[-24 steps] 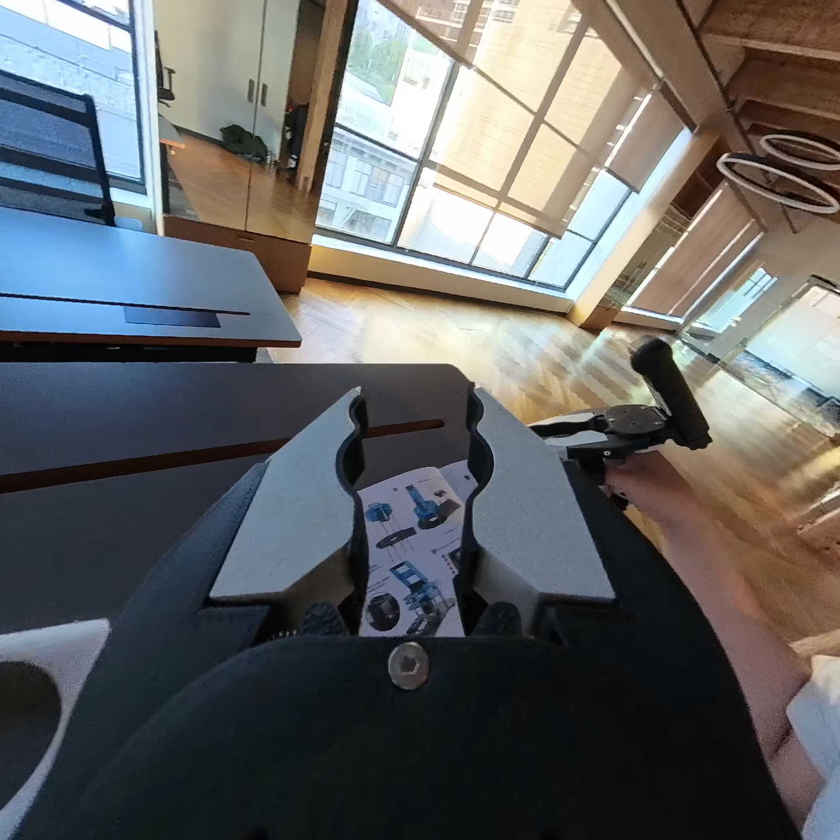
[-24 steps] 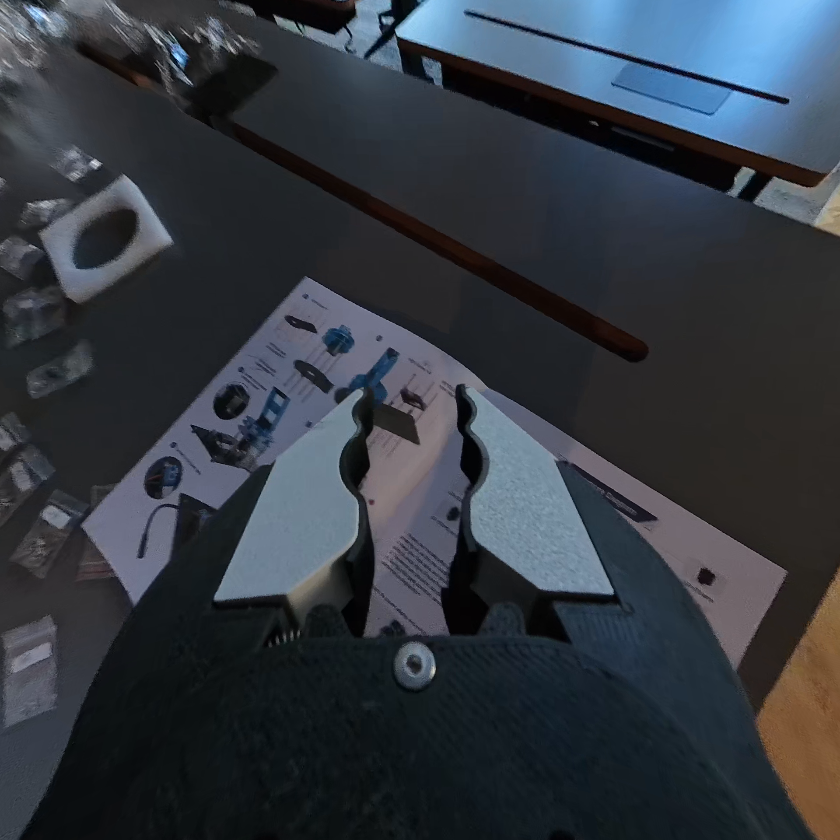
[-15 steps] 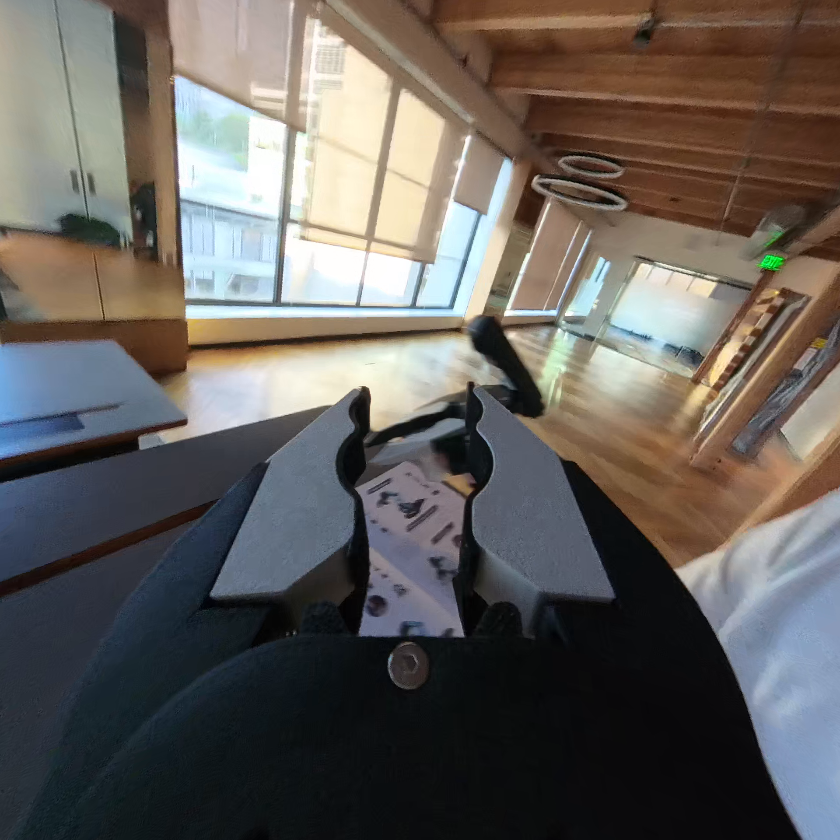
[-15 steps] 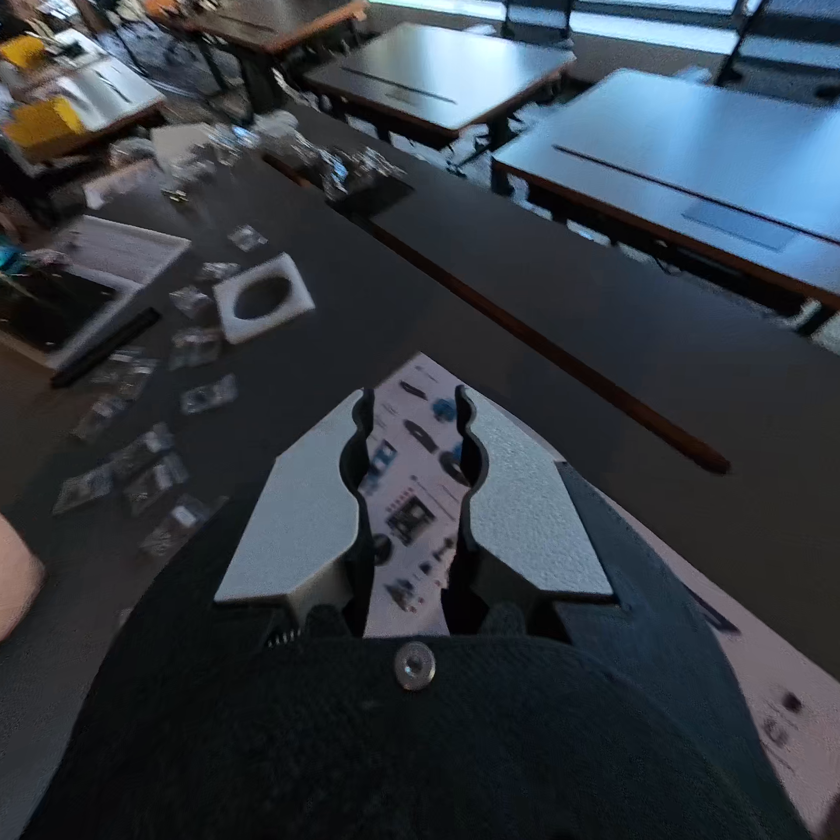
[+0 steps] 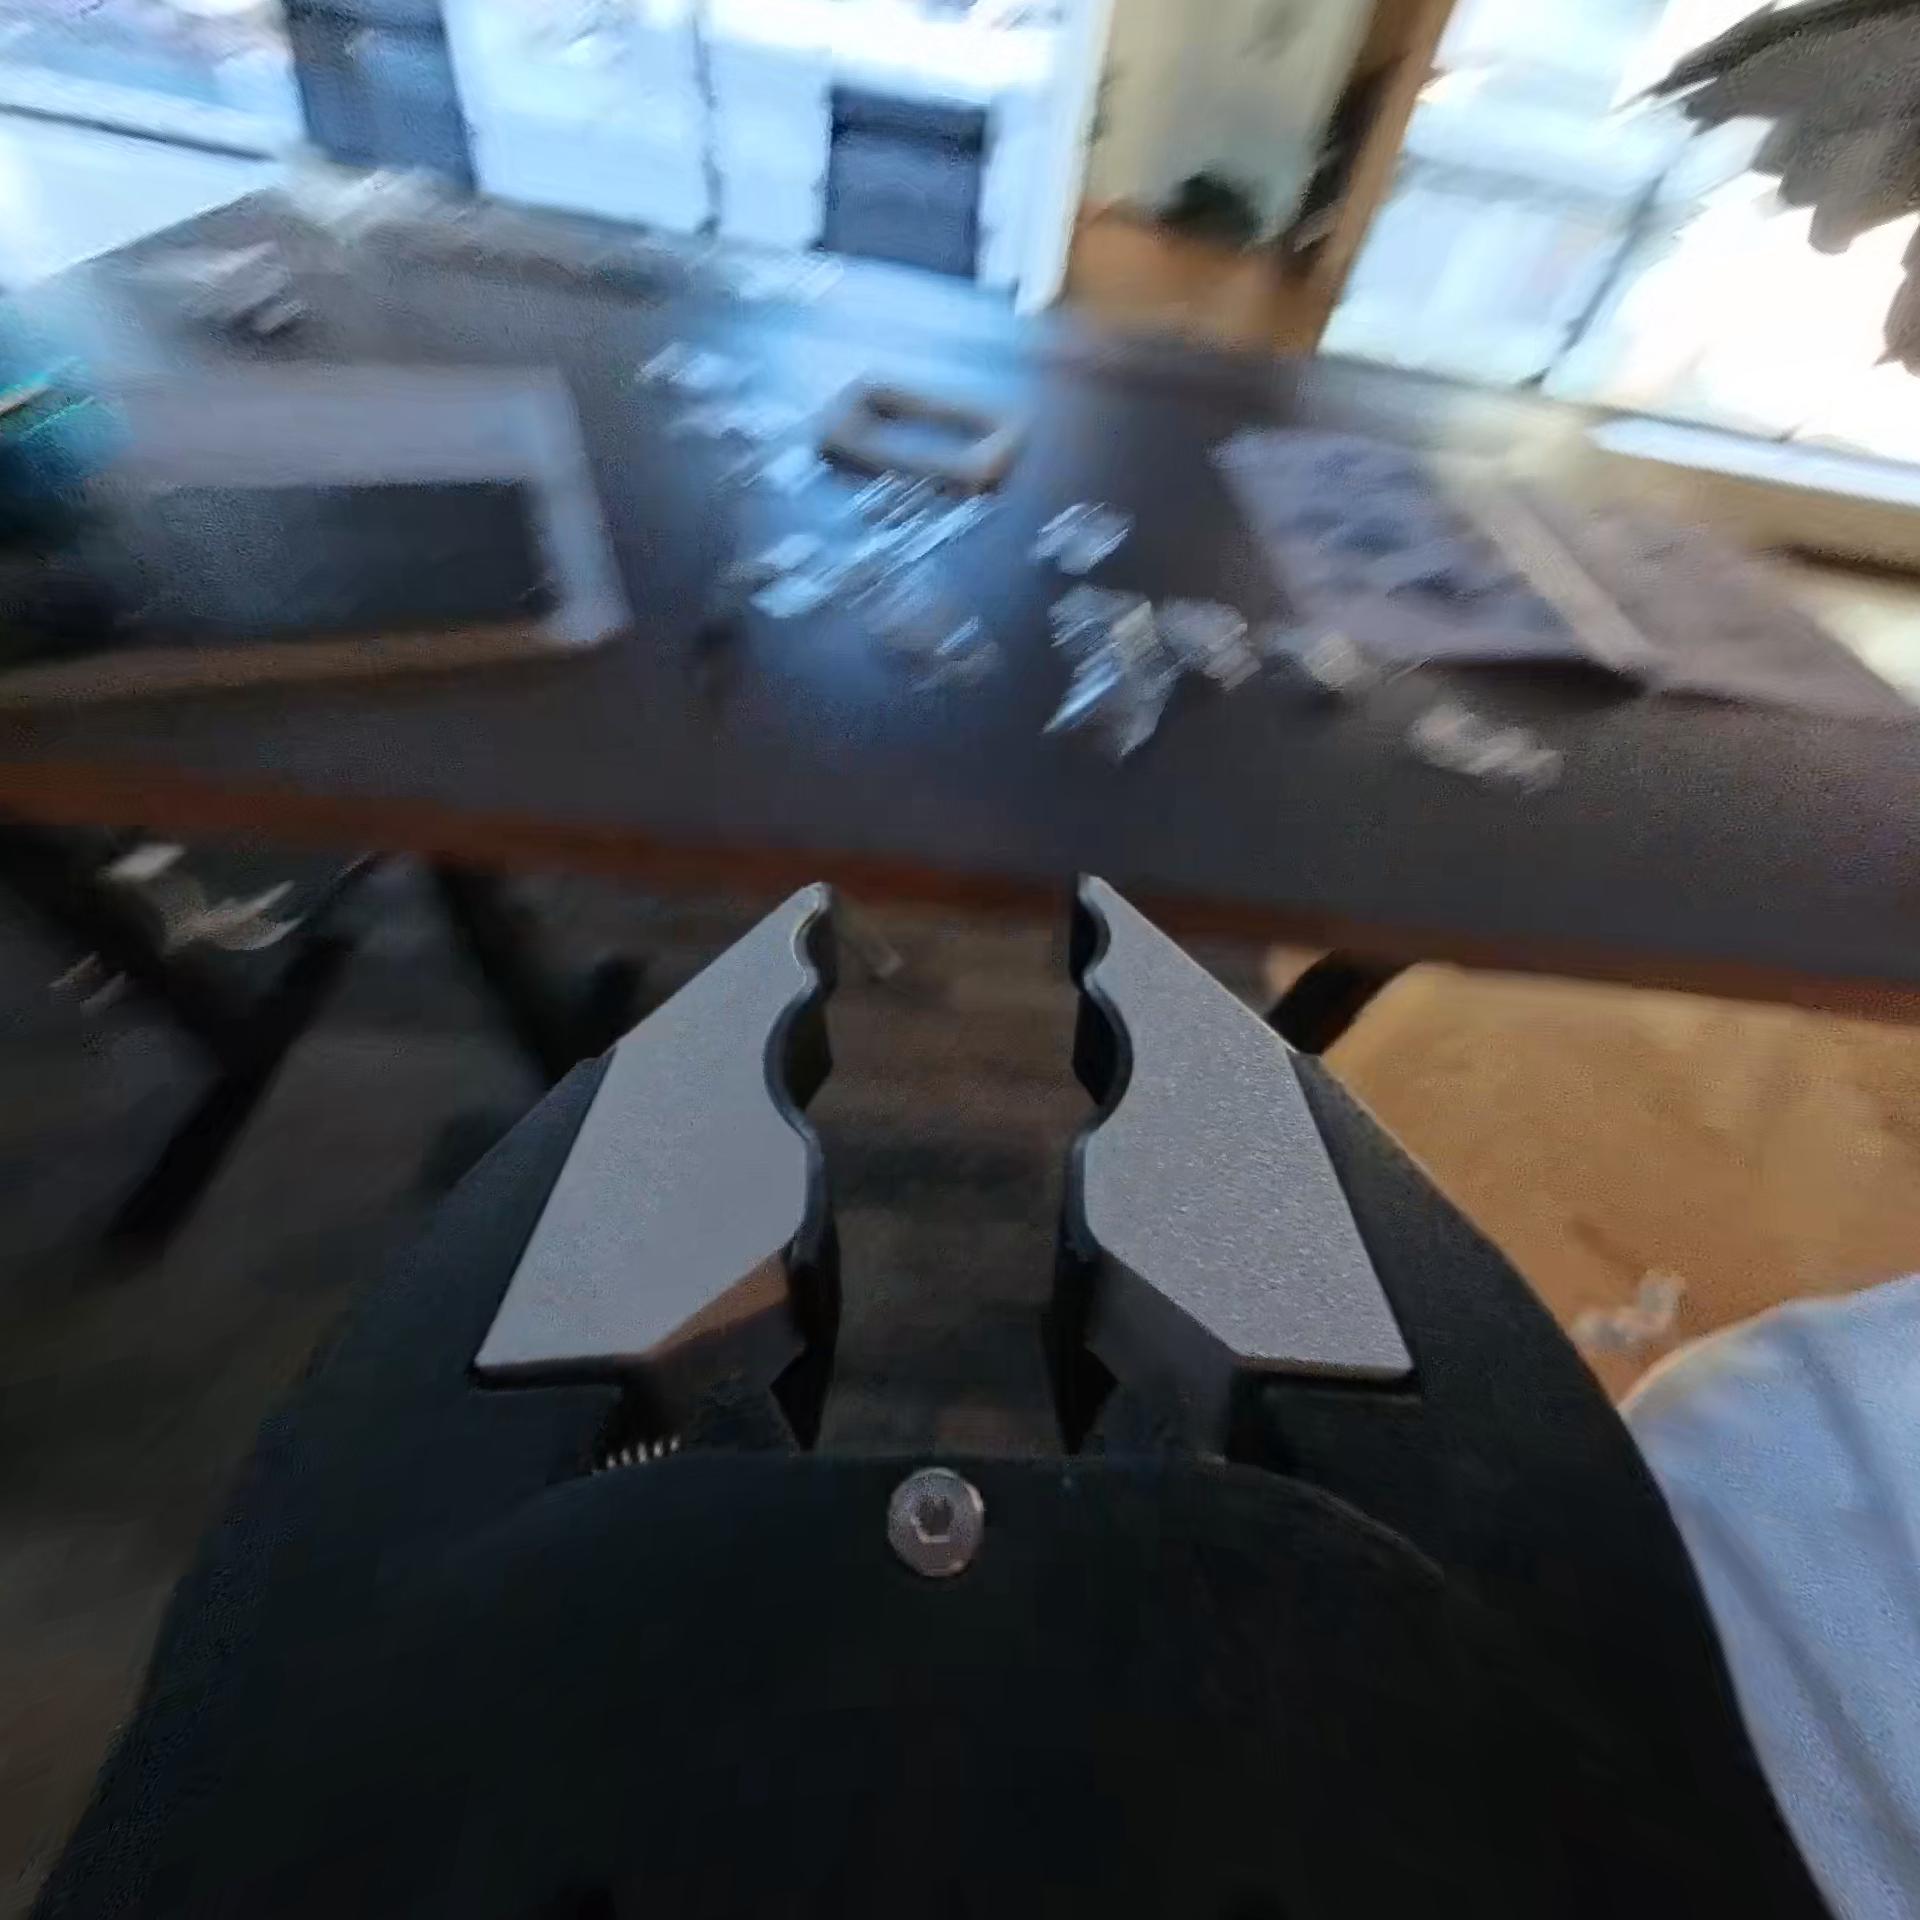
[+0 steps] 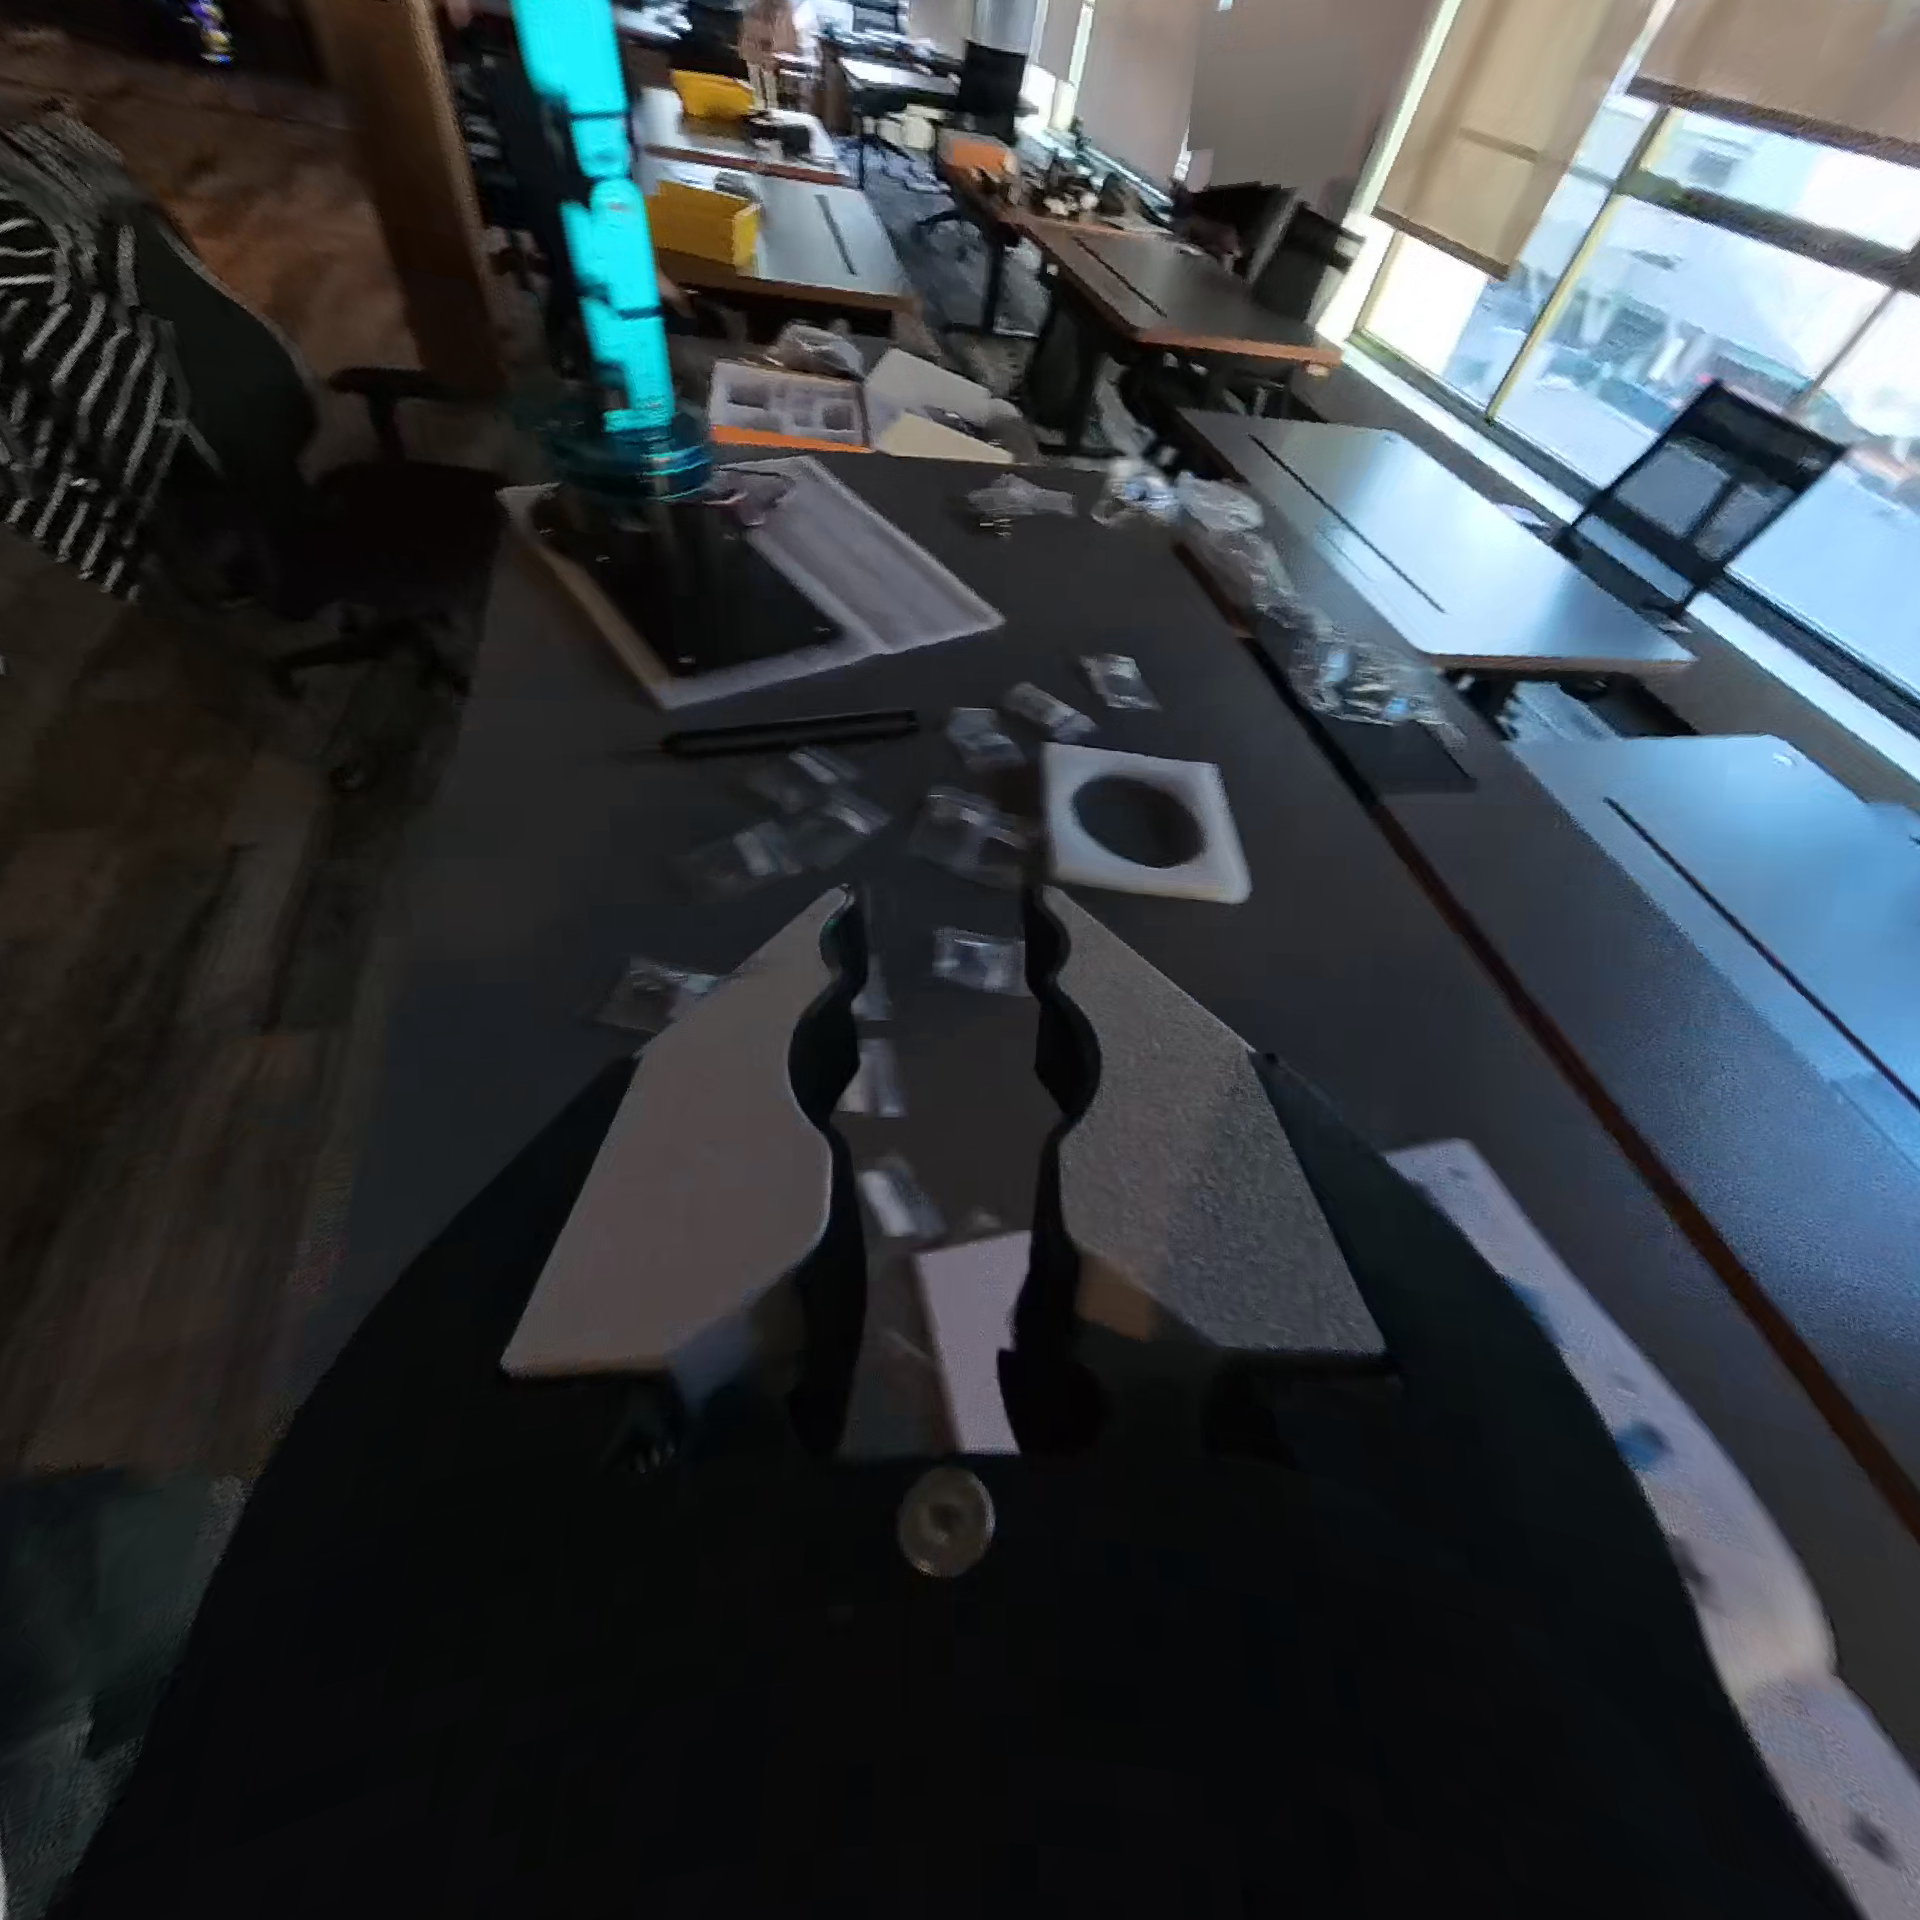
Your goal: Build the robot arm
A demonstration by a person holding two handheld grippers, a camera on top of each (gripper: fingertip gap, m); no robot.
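My left gripper (image 5: 951, 904) is open and empty. It hangs off the near edge of the dark table (image 5: 1039, 790), about level with it, and its view is blurred. Several small clear bags (image 5: 1122, 644) lie on the table beyond it, with a printed sheet (image 5: 1403, 540) at the right. My right gripper (image 6: 940, 904) is open and empty above the same table (image 6: 1403, 997). Several small clear bags (image 6: 971, 961) lie under and ahead of its fingertips. The printed sheet (image 6: 1558, 1309) lies beneath its right side. A white foam square with a round hole (image 6: 1143, 831) lies just beyond the right fingertip.
A white tray with a black plate (image 6: 748, 592) and a glowing teal column (image 6: 613, 239) stand at the table's far left. A black rod (image 6: 790, 732) lies before it. A person in a striped top (image 6: 62, 343) sits at the left. More desks (image 6: 1455, 582) stand to the right. A white sleeve (image 5: 1808, 1507) is at lower right. Left tips to right tips: about 40 cm.
The left view has swung from the windows to face the table from off its near edge. The right gripper has lifted off the sheet and turned toward the bags. Both stayed open.
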